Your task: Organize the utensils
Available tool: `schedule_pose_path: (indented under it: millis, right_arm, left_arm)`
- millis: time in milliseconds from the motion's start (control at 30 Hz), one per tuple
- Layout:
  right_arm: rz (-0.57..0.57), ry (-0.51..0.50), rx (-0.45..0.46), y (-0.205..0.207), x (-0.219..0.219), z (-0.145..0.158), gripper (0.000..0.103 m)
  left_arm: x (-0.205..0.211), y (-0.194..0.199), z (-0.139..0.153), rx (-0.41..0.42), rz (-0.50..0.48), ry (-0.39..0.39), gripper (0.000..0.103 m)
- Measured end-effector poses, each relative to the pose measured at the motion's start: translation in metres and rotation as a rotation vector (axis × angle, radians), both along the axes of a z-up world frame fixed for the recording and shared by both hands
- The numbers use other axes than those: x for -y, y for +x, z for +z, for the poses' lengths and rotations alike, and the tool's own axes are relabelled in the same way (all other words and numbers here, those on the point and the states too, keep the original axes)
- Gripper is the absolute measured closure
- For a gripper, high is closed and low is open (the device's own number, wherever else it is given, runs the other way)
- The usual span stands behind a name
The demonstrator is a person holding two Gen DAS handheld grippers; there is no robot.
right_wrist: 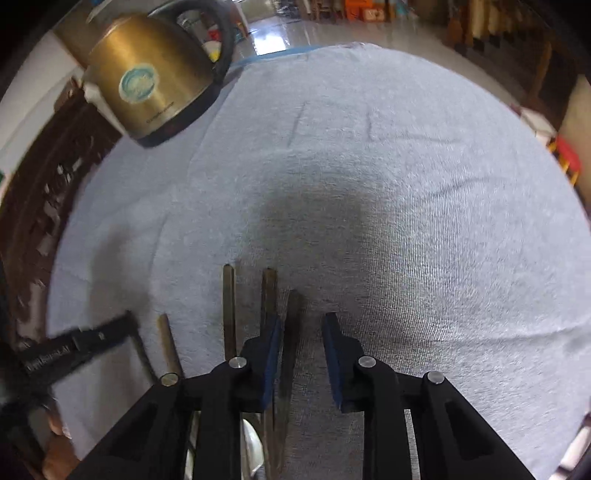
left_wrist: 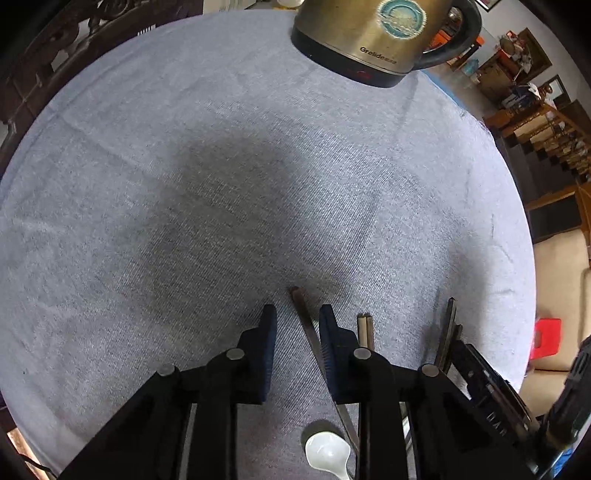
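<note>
Round table under a grey cloth; a brass-coloured electric kettle stands at its far edge. Left gripper, jaws spread and empty, hovers over the near cloth with a dark chopstick lying between its fingers. Right gripper, jaws likewise spread, straddles another chopstick; further chopsticks lie parallel just left. A white ceramic spoon rests nearest.

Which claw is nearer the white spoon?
Left. The white spoon lies just beneath the open left claw; the right claw sits farther off, over the chopsticks.
</note>
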State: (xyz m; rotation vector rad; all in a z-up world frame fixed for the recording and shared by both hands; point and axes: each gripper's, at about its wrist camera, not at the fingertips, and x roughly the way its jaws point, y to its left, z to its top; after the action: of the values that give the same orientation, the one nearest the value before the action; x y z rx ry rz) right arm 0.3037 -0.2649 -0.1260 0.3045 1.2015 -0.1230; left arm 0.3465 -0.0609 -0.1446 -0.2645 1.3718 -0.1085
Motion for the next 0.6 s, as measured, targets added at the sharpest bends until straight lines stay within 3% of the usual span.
schedule_pose_path:
  millis: [167,200,300,433,600]
  right_arm:
    - [0.051,-0.120,0.011,0.001,-0.015,-0.003,0.093]
    - [0.050,-0.112,0.018,0.000,-0.014,-0.003,0.093]
    - [0.033,-0.054,0.041,-0.010,-0.001,-0.003,0.094]
    - [-0.009,0.011,0.105,-0.032,0.020,0.005,0.094]
    - [-0.057,0.085,0.243,-0.070,0.047,0.036,0.094]
  left_arm:
    - [0.020,0.001,-0.001,0.050,-0.022,0.070,0.081]
    - [0.025,0.000,-0.002,0.064,-0.036,0.084,0.092]
    - [0.035,-0.003,-0.003,0.087,-0.065,0.076,0.096]
    - [0.036,-0.009,0.002,0.112,-0.092,0.051,0.098]
    - [0.026,-0.031,0.039,0.222,-0.108,0.025,0.098]
